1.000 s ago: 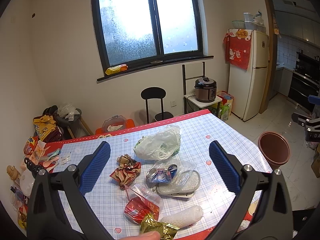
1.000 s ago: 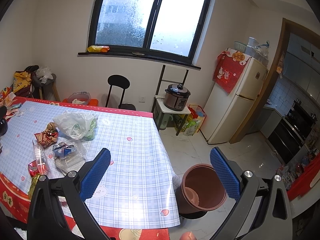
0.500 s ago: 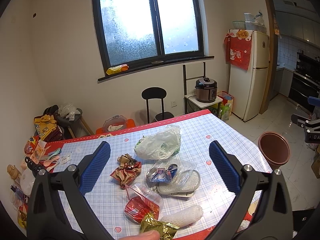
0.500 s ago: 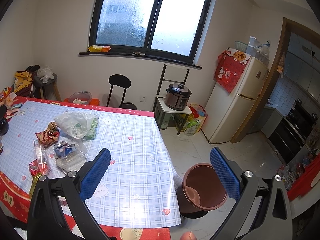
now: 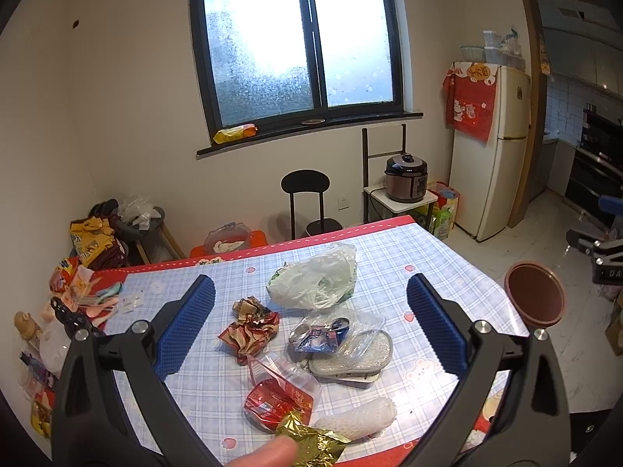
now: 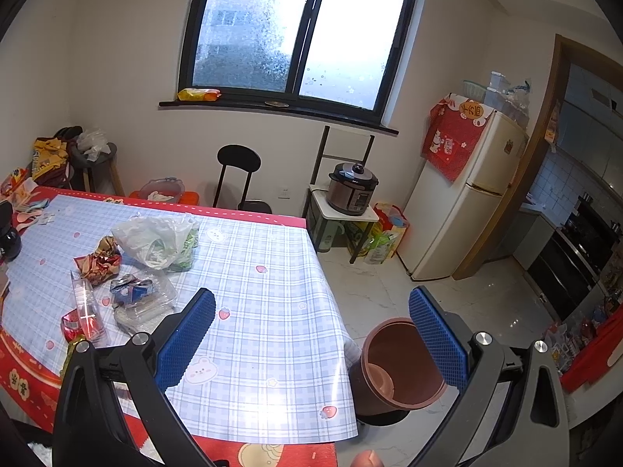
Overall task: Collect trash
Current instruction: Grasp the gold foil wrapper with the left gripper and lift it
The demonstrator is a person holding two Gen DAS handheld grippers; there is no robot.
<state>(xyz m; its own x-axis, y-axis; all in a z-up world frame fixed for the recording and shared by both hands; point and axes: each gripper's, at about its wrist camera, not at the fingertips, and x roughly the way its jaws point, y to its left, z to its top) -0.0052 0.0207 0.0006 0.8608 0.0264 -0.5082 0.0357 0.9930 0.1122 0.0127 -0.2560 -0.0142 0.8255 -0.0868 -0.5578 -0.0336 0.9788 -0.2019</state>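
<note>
Left wrist view: left tool (image 5: 309,327) spread wide and holding nothing, high above the litter on the worktop (image 5: 405,272); nothing is gripped yet, so the step in hand looks like choosing a first piece
Nearest trash: gold foil wrapper (image 5: 311,441) at the worktop's near edge, a white foam sleeve (image 5: 358,416) just beside it, a red packet in a clear bag (image 5: 278,399) touching both; I would start here, lowering the tool so one finger passes each side of the foil and pinching its crumpled bulk, not a loose corner
Middle trash: crushed blue can in clear wrap (image 5: 323,334) lying on a grey sponge pad (image 5: 354,358), a red-gold crumpled wrapper (image 5: 251,323) beside them; take each singly, since film may drag its neighbours
Far trash: white plastic bag (image 5: 315,280), light and floppy
Right wrist view: right tool (image 6: 311,334) also released and bare, over the worktop's corner; brown bin (image 6: 397,366) on the floor just beside that corner, mouth up
Writing: Chinese characters on the fridge's yellow tag (image 6: 471,110), too small to read; packet print illegible
</note>
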